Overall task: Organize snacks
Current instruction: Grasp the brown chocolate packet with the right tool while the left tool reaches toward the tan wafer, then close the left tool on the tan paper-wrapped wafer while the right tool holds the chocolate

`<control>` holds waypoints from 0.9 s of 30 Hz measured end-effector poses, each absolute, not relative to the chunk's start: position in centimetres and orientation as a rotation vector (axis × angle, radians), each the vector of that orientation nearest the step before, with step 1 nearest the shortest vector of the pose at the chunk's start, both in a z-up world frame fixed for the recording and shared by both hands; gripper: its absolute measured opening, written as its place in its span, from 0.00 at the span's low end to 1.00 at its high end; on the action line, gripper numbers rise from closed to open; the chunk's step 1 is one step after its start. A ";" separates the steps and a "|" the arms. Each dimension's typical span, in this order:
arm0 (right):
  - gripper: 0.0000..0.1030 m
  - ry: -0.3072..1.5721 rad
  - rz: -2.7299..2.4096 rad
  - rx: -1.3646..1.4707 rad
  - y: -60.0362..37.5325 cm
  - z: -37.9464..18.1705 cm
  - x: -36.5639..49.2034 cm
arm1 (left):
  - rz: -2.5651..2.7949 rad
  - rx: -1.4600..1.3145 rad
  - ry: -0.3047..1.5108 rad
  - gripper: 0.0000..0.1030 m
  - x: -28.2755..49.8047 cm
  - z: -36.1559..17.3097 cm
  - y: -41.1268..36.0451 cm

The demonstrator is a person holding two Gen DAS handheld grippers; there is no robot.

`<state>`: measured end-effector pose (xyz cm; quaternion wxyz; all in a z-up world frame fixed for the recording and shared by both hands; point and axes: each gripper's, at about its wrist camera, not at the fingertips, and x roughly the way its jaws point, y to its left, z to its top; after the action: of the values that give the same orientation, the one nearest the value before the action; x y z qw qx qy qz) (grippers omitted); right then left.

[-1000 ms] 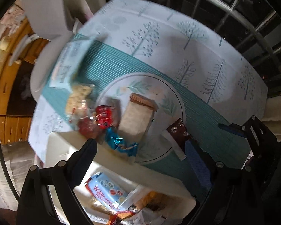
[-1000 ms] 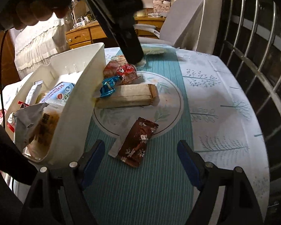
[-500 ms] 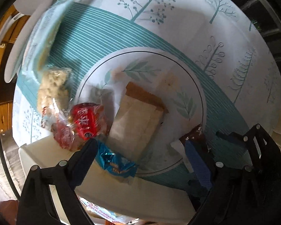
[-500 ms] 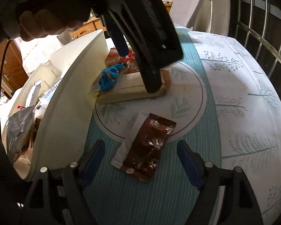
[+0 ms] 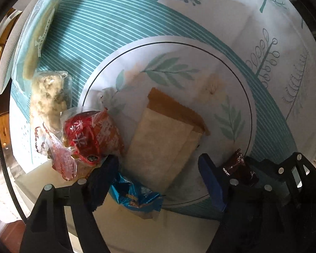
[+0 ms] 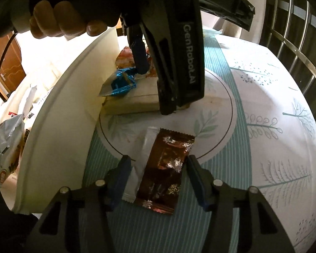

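The left hand-held gripper (image 5: 158, 168) is held pointing steeply downward with its jaws spread wide. It is gripped from above by the person's left hand (image 6: 61, 19), fingers curled round the handle. The right hand-held gripper (image 6: 158, 181) is held low and forward, its jaws parted and its blue fingertips (image 6: 120, 177) level.

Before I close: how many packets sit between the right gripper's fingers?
2: brown packet in the middle, white sachet along its left edge, partly underneath. Anything beneath them would be hidden.
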<state>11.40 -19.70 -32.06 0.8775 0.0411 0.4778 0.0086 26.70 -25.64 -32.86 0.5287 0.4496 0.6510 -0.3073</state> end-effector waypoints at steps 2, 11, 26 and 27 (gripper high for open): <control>0.49 1.003 0.013 0.072 -19.9 -32.0 11.3 | -0.731 1.078 1.548 0.74 26.6 -33.0 -25.6; 0.40 1.025 0.012 0.099 -21.0 -31.7 11.3 | -0.718 1.036 1.518 0.60 26.0 -32.9 -26.1; 0.38 1.054 -0.045 0.184 -23.8 -29.6 10.0 | -0.722 0.919 1.541 0.12 25.4 -30.0 -25.6; 0.38 1.055 -0.050 0.189 -23.9 -29.4 10.0 | -0.735 0.892 1.559 0.10 25.5 -29.6 -25.7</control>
<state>9.99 -23.91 -29.38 0.8594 0.0902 0.5027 -0.0239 25.46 -25.67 -29.64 0.5651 0.3791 0.6627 -0.3125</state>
